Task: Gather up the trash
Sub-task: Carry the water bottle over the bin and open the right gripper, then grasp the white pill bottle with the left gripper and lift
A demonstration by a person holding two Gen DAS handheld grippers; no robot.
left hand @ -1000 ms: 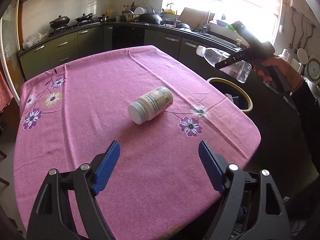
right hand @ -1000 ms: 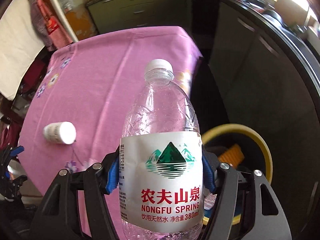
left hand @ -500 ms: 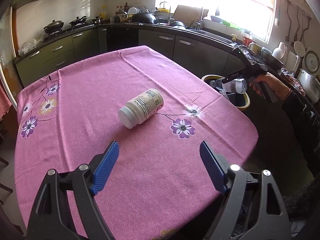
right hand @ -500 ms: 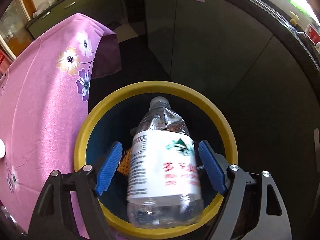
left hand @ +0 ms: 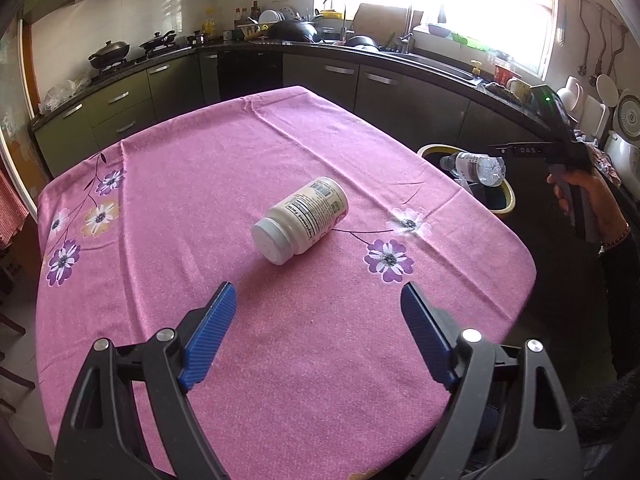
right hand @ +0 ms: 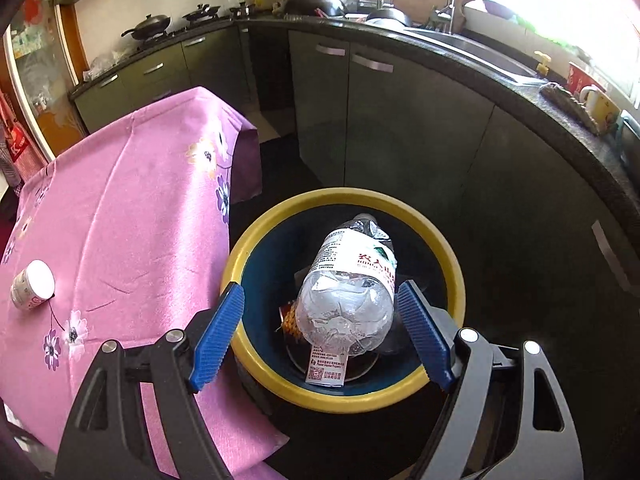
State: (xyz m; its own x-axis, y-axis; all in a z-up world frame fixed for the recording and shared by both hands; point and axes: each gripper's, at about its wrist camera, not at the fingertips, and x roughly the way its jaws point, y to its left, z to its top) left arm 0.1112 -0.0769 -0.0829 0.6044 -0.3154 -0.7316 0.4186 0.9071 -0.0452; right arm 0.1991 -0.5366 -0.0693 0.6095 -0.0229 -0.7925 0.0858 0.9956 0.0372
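A white pill bottle (left hand: 302, 220) lies on its side on the pink flowered tablecloth (left hand: 192, 168), a short way ahead of my left gripper (left hand: 318, 296), which is open and holds nothing. My right gripper (right hand: 320, 292) hangs open over the yellow-rimmed bin (right hand: 340, 196). A clear water bottle (right hand: 352, 292) is loose between its blue pads, cap pointing away and down into the bin, with a gap at the left pad. In the left wrist view the water bottle (left hand: 476, 168) sits over the bin's rim (left hand: 509, 196), just below the right gripper (left hand: 496, 147).
The bin stands on the dark floor beside the table's right edge, with wrappers inside it (right hand: 294, 316). Dark kitchen cabinets (right hand: 400, 128) curve round behind it. A hand (left hand: 580, 196) holds the right gripper's handle. The pill bottle (right hand: 32, 290) also shows at the right wrist view's left edge.
The right gripper swung from beside the table to above the bin and its jaws widened; the water bottle came free of the pads and tipped cap-first toward the bin. The left gripper stayed put.
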